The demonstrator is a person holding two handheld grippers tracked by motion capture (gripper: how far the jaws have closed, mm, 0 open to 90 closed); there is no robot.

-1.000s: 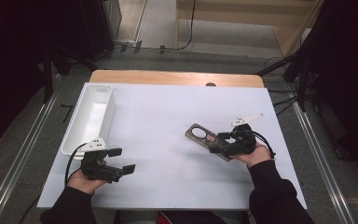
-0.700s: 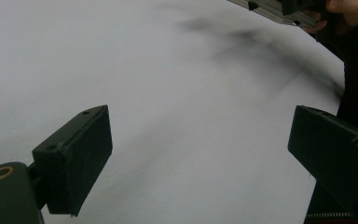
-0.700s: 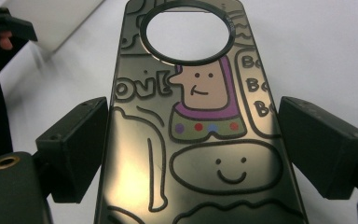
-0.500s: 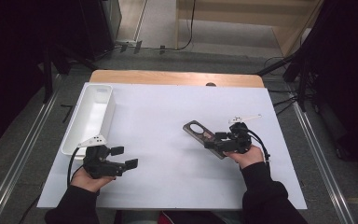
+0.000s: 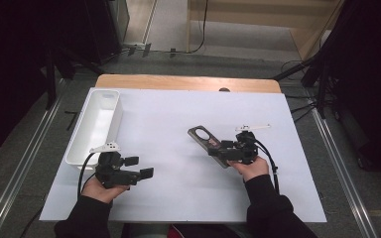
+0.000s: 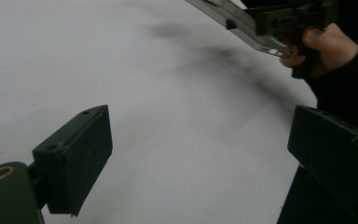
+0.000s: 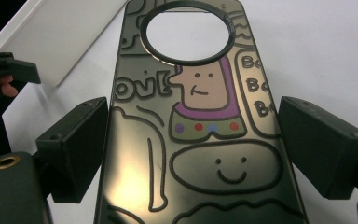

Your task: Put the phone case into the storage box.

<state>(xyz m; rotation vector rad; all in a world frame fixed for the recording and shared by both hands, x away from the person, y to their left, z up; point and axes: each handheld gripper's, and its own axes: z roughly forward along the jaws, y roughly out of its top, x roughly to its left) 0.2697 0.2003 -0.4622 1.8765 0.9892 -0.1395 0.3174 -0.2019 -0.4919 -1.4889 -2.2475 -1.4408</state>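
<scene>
A dark, shiny door hanger (image 5: pixel 204 136) with a round hole and cartoon figures hangs a little above the white table sheet, right of centre. My right gripper (image 5: pixel 223 148) is shut on it. In the right gripper view the two jaws press on the long edges of the hanger (image 7: pixel 200 140), whose hole end points away from me. My left gripper (image 5: pixel 139 167) stands open near the front left, jaws pointing right, with nothing between them. In the left gripper view the open jaws (image 6: pixel 200 154) frame bare sheet, with the hanger (image 6: pixel 233 18) and the right hand at the top right.
A long white tray (image 5: pixel 95 124) lies along the left side of the sheet and also shows as the tray (image 7: pixel 51 42) beyond the hanger. The white sheet (image 5: pixel 178 99) covers a wooden table. Dark stands and cables surround the table.
My right gripper has carried the hanger a little to the left, toward the table's middle. The left gripper has barely moved.
</scene>
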